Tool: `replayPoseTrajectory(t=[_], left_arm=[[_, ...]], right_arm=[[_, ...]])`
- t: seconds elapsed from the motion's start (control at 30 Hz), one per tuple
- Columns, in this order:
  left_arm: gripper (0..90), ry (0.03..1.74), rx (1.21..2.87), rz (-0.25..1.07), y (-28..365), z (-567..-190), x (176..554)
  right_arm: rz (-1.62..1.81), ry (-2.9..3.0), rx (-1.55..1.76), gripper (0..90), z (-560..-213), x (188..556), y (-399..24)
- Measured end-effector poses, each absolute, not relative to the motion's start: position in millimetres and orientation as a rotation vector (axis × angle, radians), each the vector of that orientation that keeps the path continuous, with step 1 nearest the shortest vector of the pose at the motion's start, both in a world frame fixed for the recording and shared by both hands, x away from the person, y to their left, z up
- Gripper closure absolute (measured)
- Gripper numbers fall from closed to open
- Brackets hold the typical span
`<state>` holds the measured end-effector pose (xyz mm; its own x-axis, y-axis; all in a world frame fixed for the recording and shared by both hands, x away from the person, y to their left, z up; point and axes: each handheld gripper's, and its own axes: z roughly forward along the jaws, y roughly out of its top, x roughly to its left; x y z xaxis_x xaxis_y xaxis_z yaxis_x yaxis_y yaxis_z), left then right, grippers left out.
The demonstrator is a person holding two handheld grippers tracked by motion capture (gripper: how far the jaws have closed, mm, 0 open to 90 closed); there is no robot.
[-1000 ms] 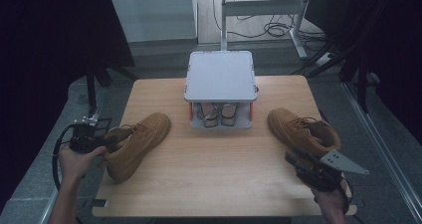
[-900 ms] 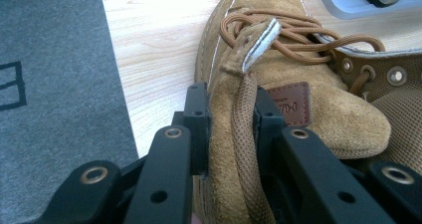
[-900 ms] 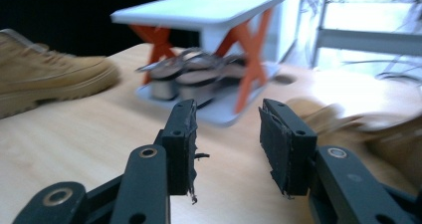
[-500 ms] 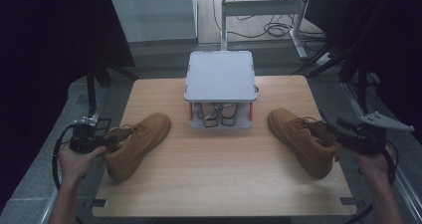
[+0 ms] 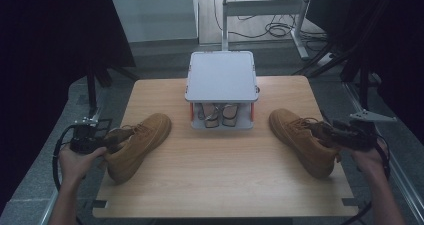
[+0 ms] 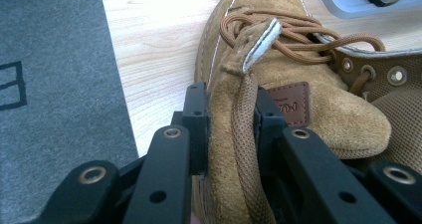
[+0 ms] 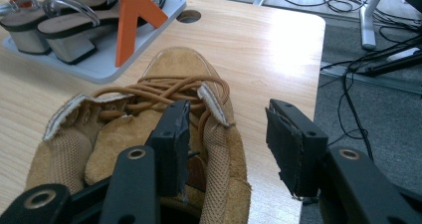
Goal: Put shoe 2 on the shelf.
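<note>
Two tan suede lace-up boots lie on the wooden table. The left boot points toward the middle. My left gripper is shut on its heel collar, pinching the suede and the pull loop. On the right side lies the right boot. My right gripper is at its opening, one jaw inside the collar and the other outside. Its jaws have just been opening, with the collar wall between them unpressed.
A grey shoe rack with a flat white lid stands at the table's back centre, holding heeled sandals between orange posts. Grey carpet and loose cables lie beyond the table's right edge.
My right gripper has moved from the table's front right corner up to the right boot's collar. The left gripper and both boots have stayed put.
</note>
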<state>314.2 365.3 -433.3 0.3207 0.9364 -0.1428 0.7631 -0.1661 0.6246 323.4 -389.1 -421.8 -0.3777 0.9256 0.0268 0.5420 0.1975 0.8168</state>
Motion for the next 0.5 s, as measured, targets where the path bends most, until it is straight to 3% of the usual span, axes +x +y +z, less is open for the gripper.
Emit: replayPoseTrajectory(t=[0.5], left_arm=[[73.5,1.496,1.989,0.369,365,-433,314]], right_arm=[[0.877,2.159,1.416,58.3,-420,340,-385]])
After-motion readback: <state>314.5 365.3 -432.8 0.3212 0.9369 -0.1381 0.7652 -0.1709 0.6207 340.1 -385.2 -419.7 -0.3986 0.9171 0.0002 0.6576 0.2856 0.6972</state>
